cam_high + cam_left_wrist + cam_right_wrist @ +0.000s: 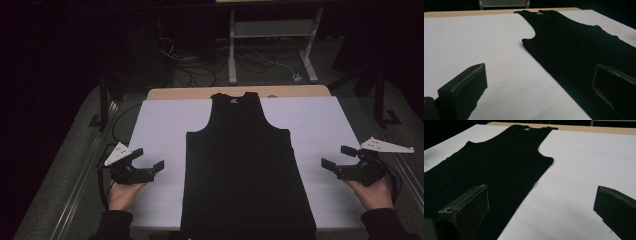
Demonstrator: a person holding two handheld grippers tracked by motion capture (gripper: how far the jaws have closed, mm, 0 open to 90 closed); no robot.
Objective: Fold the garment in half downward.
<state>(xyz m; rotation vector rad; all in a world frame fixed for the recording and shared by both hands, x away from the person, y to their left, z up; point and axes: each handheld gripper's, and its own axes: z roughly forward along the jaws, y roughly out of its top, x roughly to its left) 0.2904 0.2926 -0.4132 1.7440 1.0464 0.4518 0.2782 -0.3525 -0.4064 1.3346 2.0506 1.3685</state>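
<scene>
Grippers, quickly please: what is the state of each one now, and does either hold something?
Left gripper: open, holding nothing, beside the black tank top.
Right gripper: open, holding nothing, at the top's other side.

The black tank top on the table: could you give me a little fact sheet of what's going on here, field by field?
garment: black tank top, spread flat, neck at the far end
surface: white sheet over a wooden table
left gripper: open, beside the top's left edge, holding nothing
right gripper: open, beside the top's right edge, holding nothing
contact: neither gripper touches the top
</scene>
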